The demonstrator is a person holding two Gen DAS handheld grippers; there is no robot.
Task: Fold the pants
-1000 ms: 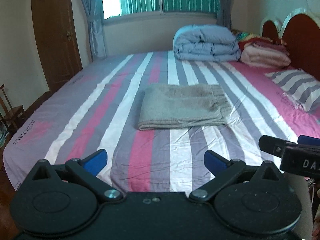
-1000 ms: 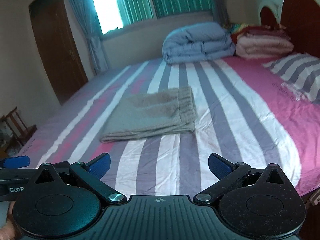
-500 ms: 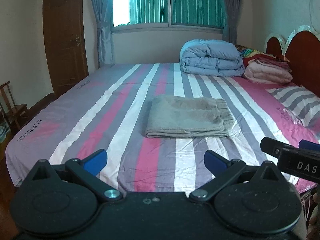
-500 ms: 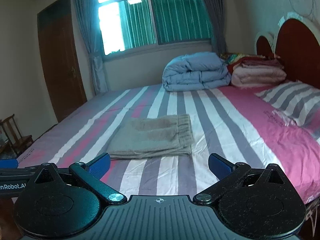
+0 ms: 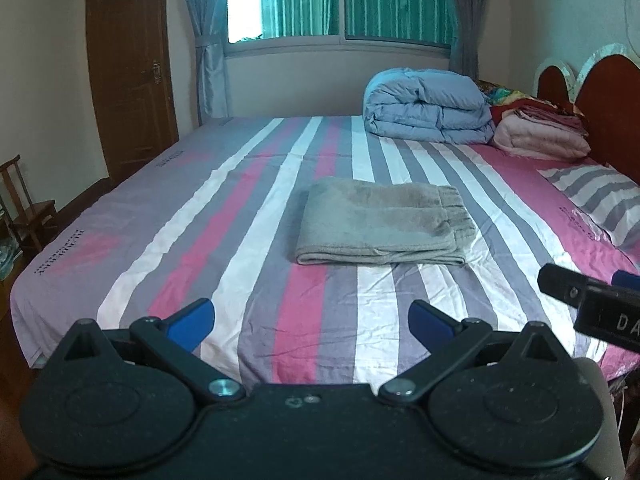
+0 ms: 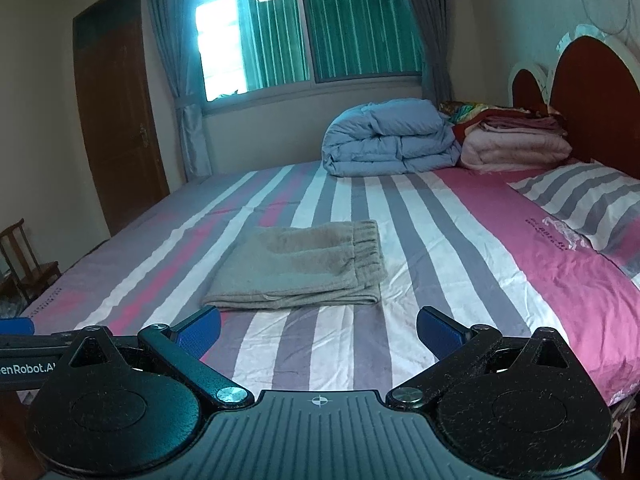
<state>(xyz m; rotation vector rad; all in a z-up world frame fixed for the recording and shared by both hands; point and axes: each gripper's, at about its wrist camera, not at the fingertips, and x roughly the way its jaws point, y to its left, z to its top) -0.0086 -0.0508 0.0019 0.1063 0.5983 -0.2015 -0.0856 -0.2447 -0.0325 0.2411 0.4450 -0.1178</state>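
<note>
Room: bedroom with a green-curtained window (image 5: 344,0), a brown wooden door (image 5: 132,68) and a wide bed in a pink, grey and white striped sheet (image 5: 248,216).
Task's thing: we see the grey-beige fleece pants (image 5: 380,222) lying folded into a flat rectangle near the middle of the bed, elastic waistband toward the headboard side.
Left gripper (image 5: 311,316): we hold it off the near edge of the bed, its blue-padded fingers spread wide with nothing between them.
Right gripper (image 6: 319,330): same posture, fingers spread and empty, well apart from the pants.
What changed: over the last second both of our views have tilted up and drawn back; more of the window and wall shows, and the pants sit further off. The bundle itself has not shifted.
Meaning: we judge the folding finished and ourselves retreating; no loose leg or corner sticks out.
Elsewhere: folded blue quilt (image 5: 428,108), pink folded blanket (image 5: 540,140) and striped pillow (image 5: 600,200) by the headboard, untouched.
Left to do: little, at most a tidy press.
</note>
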